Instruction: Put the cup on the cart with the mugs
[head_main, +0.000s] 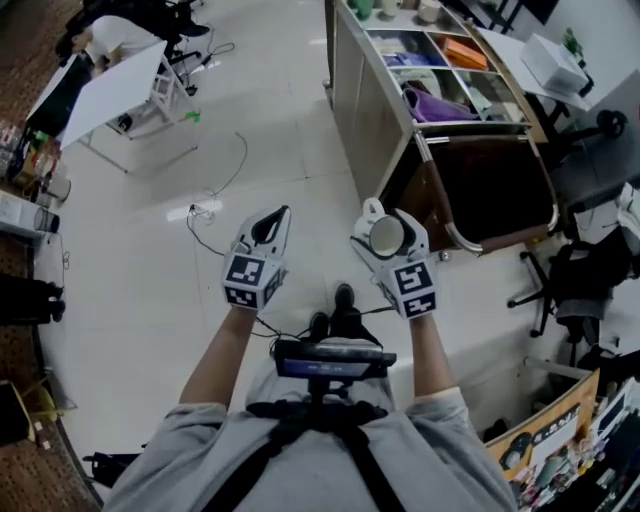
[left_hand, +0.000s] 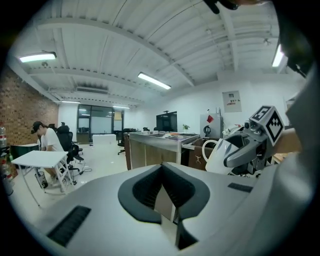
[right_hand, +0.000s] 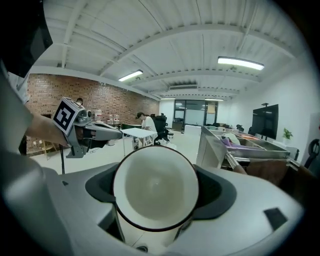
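Observation:
A white cup (head_main: 384, 236) with a dark rim is clamped between the jaws of my right gripper (head_main: 388, 226), its mouth facing the camera in the right gripper view (right_hand: 155, 187) and its handle pointing away from me. My left gripper (head_main: 278, 218) hovers beside it to the left, shut with nothing between its pads (left_hand: 162, 197). Both hang over the bare floor. The long grey cart (head_main: 375, 110) stands ahead to the right. Several mugs (head_main: 395, 8) sit at its far end. The cup (left_hand: 224, 156) also shows at the right of the left gripper view.
Trays with purple and orange items (head_main: 440, 75) fill the cart top, and a dark brown bin (head_main: 490, 185) sits at its near end. Office chairs (head_main: 580, 285) stand to the right. A white folding table (head_main: 115, 85) and a seated person (head_main: 100, 35) are far left. A cable (head_main: 215, 205) lies on the floor.

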